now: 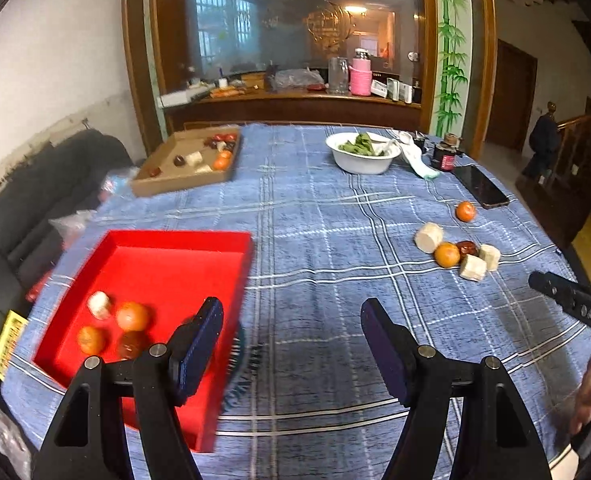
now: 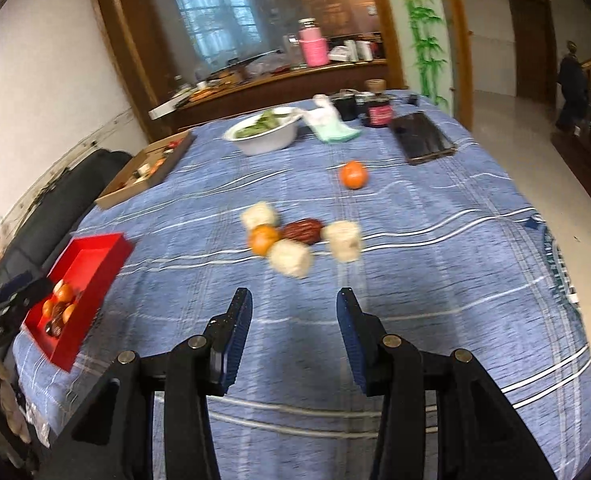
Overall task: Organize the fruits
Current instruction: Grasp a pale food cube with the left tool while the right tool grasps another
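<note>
Both sets of fingers are spread and empty: left gripper (image 1: 291,312) by the red tray (image 1: 231,288) where sorted fruit sits, right gripper (image 2: 293,302) lined up on the loose pile (image 2: 299,238) mid-table.

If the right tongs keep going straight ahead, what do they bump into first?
Probably the pale cut chunk at the near edge of the little fruit pile, right ahead of the open right tongs. Only blue tablecloth lies between them, though depth is hard to judge.

Red tray (image 1: 183,240) near corner hidden behind tongs, cardboard box (image 2: 151,168) contents perhaps fruit
</note>
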Tool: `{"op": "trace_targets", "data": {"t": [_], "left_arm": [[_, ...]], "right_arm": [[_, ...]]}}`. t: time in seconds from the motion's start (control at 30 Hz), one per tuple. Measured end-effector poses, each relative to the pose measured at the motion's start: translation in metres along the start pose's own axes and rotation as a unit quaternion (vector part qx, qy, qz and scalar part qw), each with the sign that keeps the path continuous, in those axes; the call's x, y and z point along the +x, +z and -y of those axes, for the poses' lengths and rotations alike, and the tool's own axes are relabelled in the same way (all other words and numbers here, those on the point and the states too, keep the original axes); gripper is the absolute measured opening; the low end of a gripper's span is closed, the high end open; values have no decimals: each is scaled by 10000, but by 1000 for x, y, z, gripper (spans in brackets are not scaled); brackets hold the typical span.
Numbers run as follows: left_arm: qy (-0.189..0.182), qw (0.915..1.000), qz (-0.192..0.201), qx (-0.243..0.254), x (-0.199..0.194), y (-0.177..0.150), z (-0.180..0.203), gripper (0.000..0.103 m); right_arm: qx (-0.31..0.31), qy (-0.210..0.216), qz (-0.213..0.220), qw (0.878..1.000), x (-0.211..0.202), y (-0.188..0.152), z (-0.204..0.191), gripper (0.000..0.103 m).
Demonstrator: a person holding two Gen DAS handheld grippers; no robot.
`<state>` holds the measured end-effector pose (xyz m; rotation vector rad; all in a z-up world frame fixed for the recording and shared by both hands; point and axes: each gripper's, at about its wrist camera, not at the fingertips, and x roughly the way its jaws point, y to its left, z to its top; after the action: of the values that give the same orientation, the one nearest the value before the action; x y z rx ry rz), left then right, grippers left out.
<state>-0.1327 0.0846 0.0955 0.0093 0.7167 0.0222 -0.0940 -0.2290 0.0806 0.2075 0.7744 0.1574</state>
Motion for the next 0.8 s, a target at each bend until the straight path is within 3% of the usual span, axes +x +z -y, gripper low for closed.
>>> {"op": "trace_targets", "data": {"t": [0.13,0.3,0.53,0.6,0.63,0.8], "left_arm": [[-95,9999,-34,31,5,-1,5,74],[-188,9998,-82,21,11,-1,9,74],[-400,9990,-178,44,23,8,14,74],[-524,9983,-235,36,30,15,19,74],[-607,9977,-285,23,35,18,22,74],[-1010,9932,-572,-16,69,41,48,74]], "right_arm": [[124,3,-179,9998,16,11,11,43],[-119,298,-471,9984,54,18,-10,43],[-520,125,-613,9967,98,26,-29,42],[-525,175,-615,9966,102,25,-28,42],[-481,263,-635,9965,103,24,-26,37],[-380,382,-584,9968,97,24,-20,37]]}}
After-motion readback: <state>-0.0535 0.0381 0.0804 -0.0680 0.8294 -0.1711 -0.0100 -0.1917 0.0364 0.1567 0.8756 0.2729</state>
